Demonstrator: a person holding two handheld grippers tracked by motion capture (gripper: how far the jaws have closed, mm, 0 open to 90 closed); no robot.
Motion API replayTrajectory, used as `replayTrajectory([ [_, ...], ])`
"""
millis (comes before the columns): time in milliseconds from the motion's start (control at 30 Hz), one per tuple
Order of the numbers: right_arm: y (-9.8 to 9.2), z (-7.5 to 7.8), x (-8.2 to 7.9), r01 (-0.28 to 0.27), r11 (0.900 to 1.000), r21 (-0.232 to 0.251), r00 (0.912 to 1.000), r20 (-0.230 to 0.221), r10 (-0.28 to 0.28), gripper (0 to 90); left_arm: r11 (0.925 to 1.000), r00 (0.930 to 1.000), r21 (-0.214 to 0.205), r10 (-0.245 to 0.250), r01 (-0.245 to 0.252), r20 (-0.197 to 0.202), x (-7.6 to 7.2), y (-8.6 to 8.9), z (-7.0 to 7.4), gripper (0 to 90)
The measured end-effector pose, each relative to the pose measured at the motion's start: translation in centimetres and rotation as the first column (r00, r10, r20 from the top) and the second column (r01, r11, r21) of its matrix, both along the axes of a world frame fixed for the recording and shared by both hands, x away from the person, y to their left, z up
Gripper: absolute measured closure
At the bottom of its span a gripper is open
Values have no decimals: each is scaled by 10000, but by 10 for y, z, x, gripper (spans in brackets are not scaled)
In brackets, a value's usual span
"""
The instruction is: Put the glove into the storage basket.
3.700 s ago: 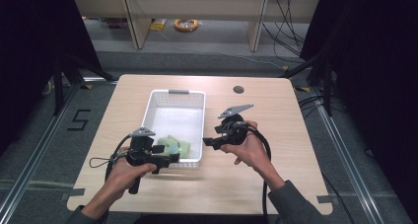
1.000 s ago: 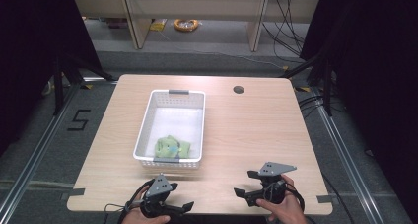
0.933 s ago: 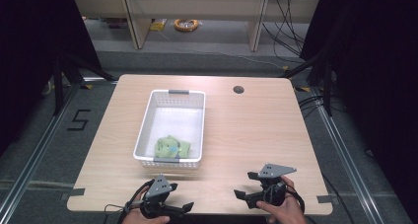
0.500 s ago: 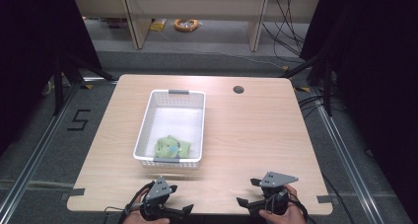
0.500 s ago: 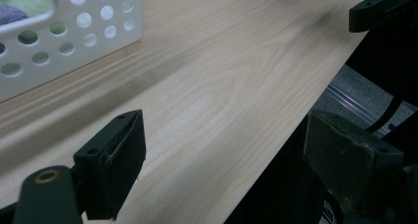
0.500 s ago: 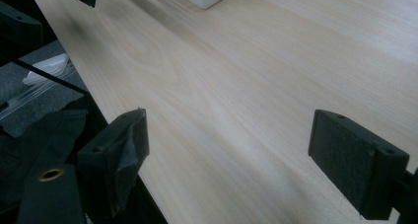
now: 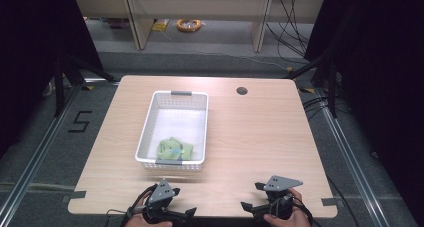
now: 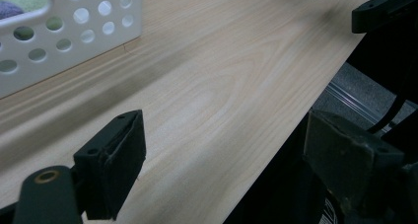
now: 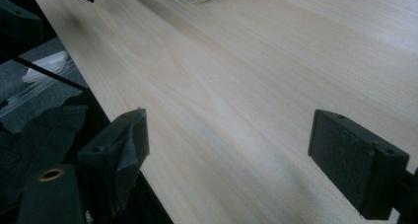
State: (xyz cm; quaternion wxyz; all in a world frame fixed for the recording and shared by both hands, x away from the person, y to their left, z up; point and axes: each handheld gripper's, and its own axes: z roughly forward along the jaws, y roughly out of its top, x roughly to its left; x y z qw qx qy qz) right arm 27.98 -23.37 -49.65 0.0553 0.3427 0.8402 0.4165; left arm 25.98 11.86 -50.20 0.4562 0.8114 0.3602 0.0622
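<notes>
Pale woodgrain table [image 7: 260, 137] is carrying a perforated white basket [image 7: 150, 132] cradling crumpled green cloth [image 7: 175, 149]; left gripper [image 7: 187, 214] and right gripper [image 7: 248, 206] are both gaping wide, empty, near.

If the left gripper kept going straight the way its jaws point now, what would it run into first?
Most likely the right gripper: the left gripper, open, points right along the table's near edge, and its own view shows black jaws ahead. Depth is unclear; the white basket sits off that line.

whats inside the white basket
A green cloth lies bunched at the near end of the basket; the rest of the floor looks bare. Whatever lies under the cloth is covered.
</notes>
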Motion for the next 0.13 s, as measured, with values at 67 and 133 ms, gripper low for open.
replayTrajectory([
  [67, 0, 0, 0, -26, 10000, -23, 10000, 2, 26, 167, 10000, 9999, -24, 72, -73, -145, 0, 0, 0, 156],
  [133, 0, 0, 1, -24, 10000, -22, 10000, -22, 24, 167, 10000, 10000, -22, 48, -48, -9, 1, 0, 0, 155],
])
